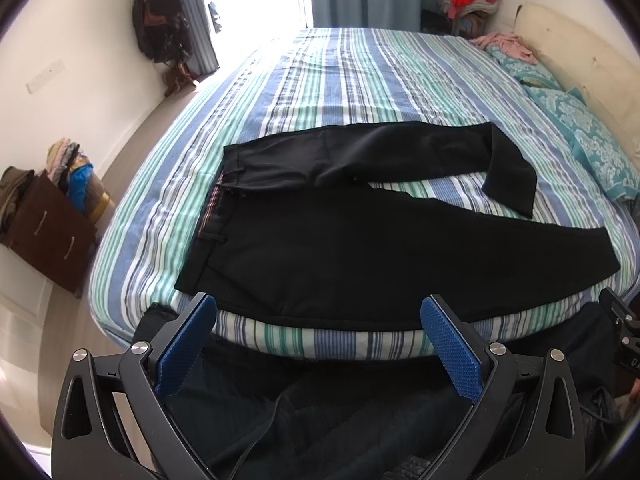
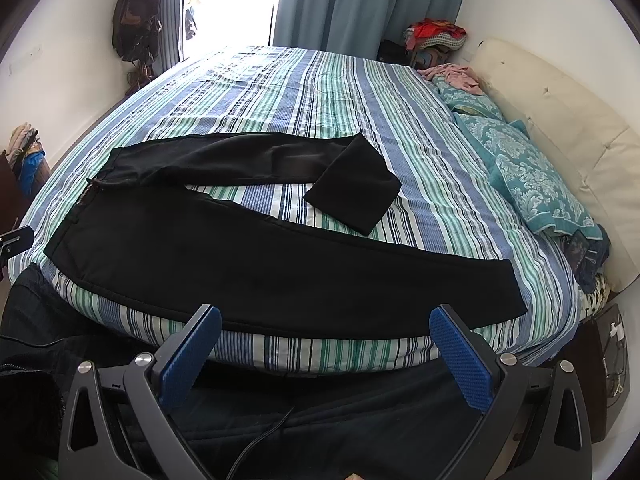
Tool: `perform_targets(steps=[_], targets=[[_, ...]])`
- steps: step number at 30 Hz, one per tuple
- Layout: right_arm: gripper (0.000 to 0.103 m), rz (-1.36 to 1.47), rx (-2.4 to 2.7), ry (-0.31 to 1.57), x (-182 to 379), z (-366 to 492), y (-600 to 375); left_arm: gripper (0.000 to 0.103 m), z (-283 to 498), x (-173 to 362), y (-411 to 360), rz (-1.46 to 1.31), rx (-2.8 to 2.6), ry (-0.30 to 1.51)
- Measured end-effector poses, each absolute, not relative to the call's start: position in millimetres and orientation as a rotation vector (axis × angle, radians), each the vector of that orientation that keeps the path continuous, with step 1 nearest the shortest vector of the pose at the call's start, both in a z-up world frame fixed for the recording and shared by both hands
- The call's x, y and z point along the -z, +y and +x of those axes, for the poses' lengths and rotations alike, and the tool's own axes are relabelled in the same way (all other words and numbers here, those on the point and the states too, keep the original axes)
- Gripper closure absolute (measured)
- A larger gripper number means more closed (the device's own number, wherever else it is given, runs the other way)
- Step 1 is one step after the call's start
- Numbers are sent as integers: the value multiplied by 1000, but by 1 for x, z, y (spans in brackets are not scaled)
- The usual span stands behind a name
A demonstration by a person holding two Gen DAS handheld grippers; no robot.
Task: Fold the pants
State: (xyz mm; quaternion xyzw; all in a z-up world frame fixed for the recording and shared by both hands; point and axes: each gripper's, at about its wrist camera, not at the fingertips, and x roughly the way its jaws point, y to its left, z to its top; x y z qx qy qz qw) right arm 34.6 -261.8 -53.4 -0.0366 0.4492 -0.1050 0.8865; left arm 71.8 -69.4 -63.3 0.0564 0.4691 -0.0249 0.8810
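Black pants [image 1: 304,248] [image 2: 240,264] lie spread on a striped bed [image 1: 320,80] [image 2: 320,92], waistband to the left and legs running right. The near leg lies flat along the bed's front edge. The far leg has its cuff end [image 1: 510,180] [image 2: 356,188] folded back toward me. My left gripper [image 1: 318,312] hangs open in front of the bed's near edge, below the seat of the pants, holding nothing. My right gripper [image 2: 325,322] is open too, off the front edge below the near leg, empty.
Teal patterned pillows [image 2: 536,176] and a cream headboard [image 2: 560,128] line the right side. A pink garment [image 2: 456,76] lies at the far right corner. A brown drawer unit [image 1: 48,232] with clothes stands left of the bed. Curtains [image 2: 360,0] hang behind.
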Motion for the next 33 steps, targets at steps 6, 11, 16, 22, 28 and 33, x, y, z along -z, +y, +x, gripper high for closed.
perform_targets(steps=[6,11,16,22,28,33], targets=[[0,-88,214,937,55,34,-259,1,71,63,-71,128,55,973],[0,-96,214,923,53,32,-257,1,69,60,-71,131,50,963],[0,-95,212,926,53,32,-257,1,69,61,-68,119,45,967],[0,-100,218,916,52,30,-258,1,71,60,-67,118,48,964],[0,-98,219,909,51,28,-259,1,66,57,-69,126,56,947],[0,-80,215,901,50,26,-261,1,64,53,-68,125,50,932]])
